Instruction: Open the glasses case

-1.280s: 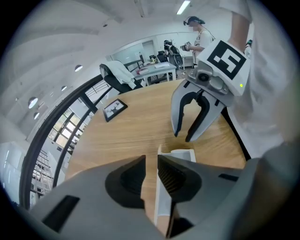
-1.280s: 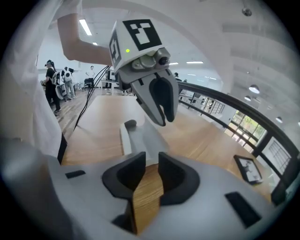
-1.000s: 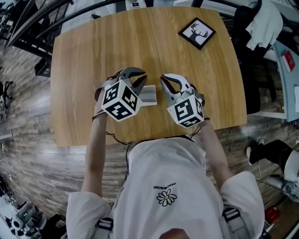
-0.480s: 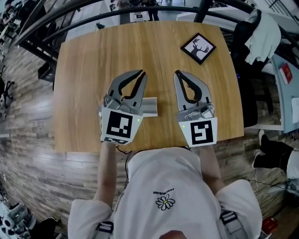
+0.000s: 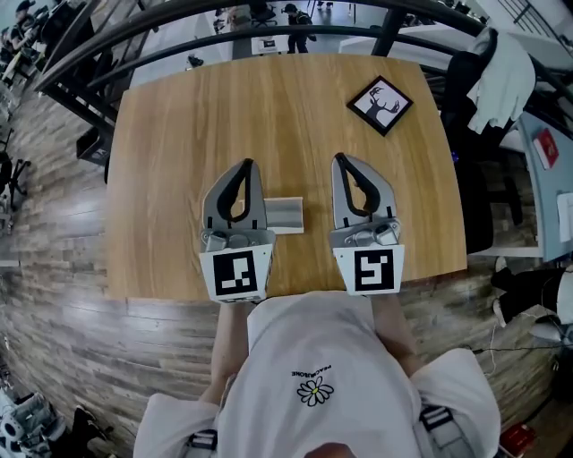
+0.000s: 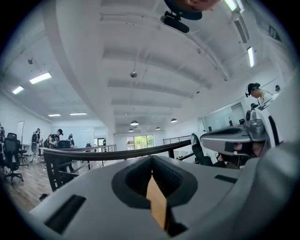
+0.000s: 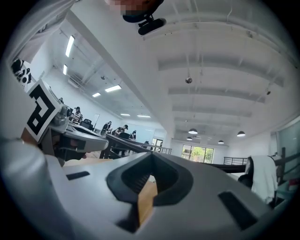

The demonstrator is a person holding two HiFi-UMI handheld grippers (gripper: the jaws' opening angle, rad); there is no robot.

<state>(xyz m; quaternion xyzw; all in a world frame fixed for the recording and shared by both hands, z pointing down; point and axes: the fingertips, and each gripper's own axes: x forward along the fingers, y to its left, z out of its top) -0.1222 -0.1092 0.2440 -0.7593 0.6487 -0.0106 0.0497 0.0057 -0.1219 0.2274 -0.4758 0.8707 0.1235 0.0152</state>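
The glasses case (image 5: 286, 215), a flat grey box, lies on the wooden table (image 5: 179, 134) near its front edge, its left end hidden under my left gripper. Both grippers are held side by side above the table and point away from me. The left gripper (image 5: 248, 165) is shut with nothing in it, beside and over the case's left end. To the right of the case, the right gripper (image 5: 340, 159) is also shut and empty. Neither touches the case. In the left gripper view the jaws (image 6: 151, 160) meet, and in the right gripper view (image 7: 151, 155) likewise; neither view shows the case.
A black-framed deer picture (image 5: 380, 104) lies at the table's far right. A black railing (image 5: 179, 11) runs behind the table. A chair draped with clothing (image 5: 501, 63) stands to the right. People stand far off in the room (image 6: 57, 138).
Both grippers rose from the case, turned to point level and away from me, and their jaws closed. The case stayed in place.
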